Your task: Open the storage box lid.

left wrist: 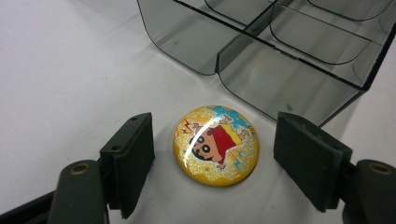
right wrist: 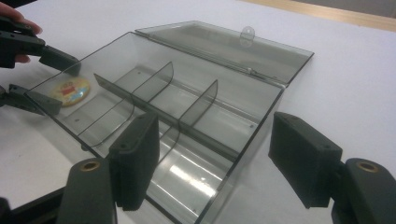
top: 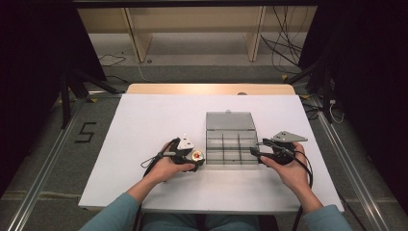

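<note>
- You sit at a white table [top: 144, 125] with a gripper in each hand, seen from above
- A smoky clear box [top: 231, 144] lies in the middle of the table, its lid [top: 229, 121] folded open on the far side and its compartments bare
- A round yellow badge [left wrist: 215, 144] with a cartoon figure lies flat on the table just left of the box, outside its near left corner
- Your left gripper [left wrist: 215, 161] is spread wide, one jaw on each side of the badge, neither touching it
- Your right gripper [right wrist: 217, 158] is also released and holds nothing; it hovers at the right end of the box, its jaws either side of the near right corner
- The step in hand looks like picking up the badge, not yet gripped
- Next, you would likely close the left jaws on the badge's rim; it is low, domed and glossy, so keep the jaws down at the table
- Then lift it over the wall into a compartment, perhaps steadying the box with the right gripper
</note>
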{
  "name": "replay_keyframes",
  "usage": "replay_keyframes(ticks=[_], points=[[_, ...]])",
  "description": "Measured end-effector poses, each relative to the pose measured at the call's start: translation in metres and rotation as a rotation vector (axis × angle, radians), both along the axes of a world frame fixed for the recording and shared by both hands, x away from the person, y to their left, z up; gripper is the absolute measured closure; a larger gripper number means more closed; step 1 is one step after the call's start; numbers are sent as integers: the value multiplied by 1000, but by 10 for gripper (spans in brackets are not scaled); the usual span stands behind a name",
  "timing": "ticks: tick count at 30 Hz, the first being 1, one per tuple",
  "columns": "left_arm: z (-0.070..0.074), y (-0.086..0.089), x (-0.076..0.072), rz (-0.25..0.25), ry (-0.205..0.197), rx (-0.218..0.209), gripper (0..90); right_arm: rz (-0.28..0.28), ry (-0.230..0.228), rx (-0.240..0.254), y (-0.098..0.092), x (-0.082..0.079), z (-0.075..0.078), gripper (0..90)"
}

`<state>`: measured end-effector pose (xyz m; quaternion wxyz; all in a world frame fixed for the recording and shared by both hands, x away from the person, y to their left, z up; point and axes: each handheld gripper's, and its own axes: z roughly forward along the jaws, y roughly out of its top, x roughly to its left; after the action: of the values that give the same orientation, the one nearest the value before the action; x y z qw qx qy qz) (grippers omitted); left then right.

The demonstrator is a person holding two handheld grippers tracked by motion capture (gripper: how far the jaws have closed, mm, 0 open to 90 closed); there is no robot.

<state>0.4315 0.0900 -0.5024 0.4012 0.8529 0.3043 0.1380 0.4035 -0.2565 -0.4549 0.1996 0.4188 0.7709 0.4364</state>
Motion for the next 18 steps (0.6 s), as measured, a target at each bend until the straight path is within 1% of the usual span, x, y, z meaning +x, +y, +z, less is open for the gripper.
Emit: replay_keyframes(ticks=[3,8,11,14,18], points=[[0,0,0,3,4,-5,300,0,-1,1,0,0,0,336],[0,0,1,-6,5,-11,340,3,-1,0,2,0,0,336],[0,0,1,-24,-3,-5,372,4,2,-1,2,0,-1,336],[0,0,1,-32,2,-6,394,5,3,0,2,0,-1,335],[0,1,2,-23,6,-16,435,5,2,0,1,1,-1,335]])
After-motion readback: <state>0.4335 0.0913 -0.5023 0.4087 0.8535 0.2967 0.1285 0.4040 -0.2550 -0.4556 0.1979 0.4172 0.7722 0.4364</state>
